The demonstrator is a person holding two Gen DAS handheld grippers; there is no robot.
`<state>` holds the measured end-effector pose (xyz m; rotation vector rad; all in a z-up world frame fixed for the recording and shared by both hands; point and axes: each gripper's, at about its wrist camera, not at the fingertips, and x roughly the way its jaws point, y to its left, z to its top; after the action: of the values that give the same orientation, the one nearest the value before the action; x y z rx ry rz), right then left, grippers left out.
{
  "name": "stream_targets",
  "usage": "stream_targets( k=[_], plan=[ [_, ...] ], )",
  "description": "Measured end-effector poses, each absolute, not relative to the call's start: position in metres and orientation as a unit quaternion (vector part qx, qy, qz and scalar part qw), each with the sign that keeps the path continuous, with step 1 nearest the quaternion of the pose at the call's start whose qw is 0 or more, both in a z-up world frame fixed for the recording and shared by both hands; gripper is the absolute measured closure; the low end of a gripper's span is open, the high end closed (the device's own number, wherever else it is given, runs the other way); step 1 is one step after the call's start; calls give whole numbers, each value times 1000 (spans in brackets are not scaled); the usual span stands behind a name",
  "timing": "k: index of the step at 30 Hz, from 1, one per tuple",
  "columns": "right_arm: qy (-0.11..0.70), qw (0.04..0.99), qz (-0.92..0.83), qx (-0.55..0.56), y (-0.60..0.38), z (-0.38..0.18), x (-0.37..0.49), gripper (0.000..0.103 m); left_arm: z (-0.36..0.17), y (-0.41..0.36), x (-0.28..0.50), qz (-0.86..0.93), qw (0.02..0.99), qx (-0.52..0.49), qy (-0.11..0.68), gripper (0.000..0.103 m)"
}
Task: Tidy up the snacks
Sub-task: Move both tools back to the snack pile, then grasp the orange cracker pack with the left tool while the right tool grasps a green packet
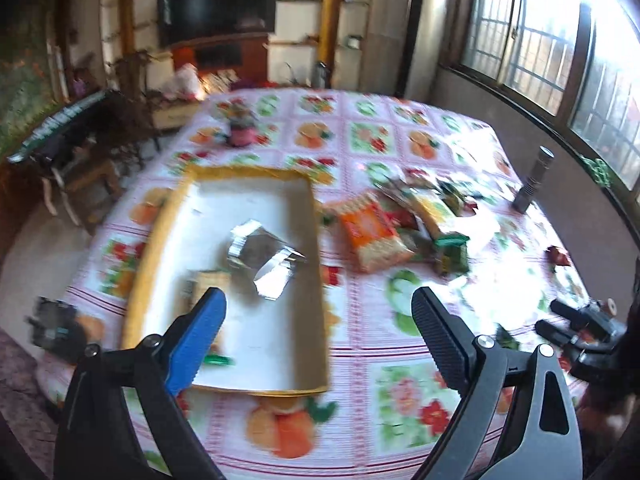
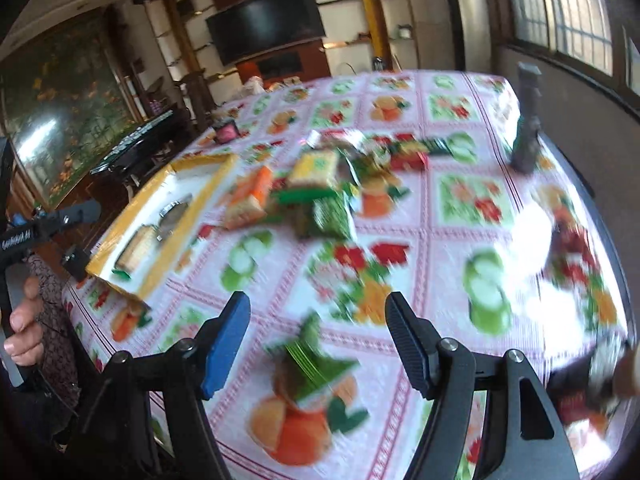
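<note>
While both claws are hanging spread and empty, the right gripper [image 2: 318,336] is lining up (blurry) over the small green packet [image 2: 310,354] low in frame, which next needs pinching and carrying to the yellow-rimmed box [image 1: 156,232] under the left gripper [image 1: 318,316].

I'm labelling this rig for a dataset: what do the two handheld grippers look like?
Left gripper and right gripper match: black angular linkage arms with silver bolts, one blue ribbed finger pad, one black ribbed pad.

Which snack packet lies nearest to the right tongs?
The small green packet, alone on the tablecloth between the open right tongs. The other loose packets lie heaped farther back.
</note>
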<state>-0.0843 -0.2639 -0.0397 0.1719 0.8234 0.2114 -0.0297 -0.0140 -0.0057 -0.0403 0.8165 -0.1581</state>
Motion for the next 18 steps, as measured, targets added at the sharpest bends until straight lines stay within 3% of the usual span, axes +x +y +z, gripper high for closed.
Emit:
stream_targets(
  k=[18],
  plan=[
    [453,880,125,72,-257,-86,-74,33,-87,-93,90,-93,850,-76,513,9]
  ],
)
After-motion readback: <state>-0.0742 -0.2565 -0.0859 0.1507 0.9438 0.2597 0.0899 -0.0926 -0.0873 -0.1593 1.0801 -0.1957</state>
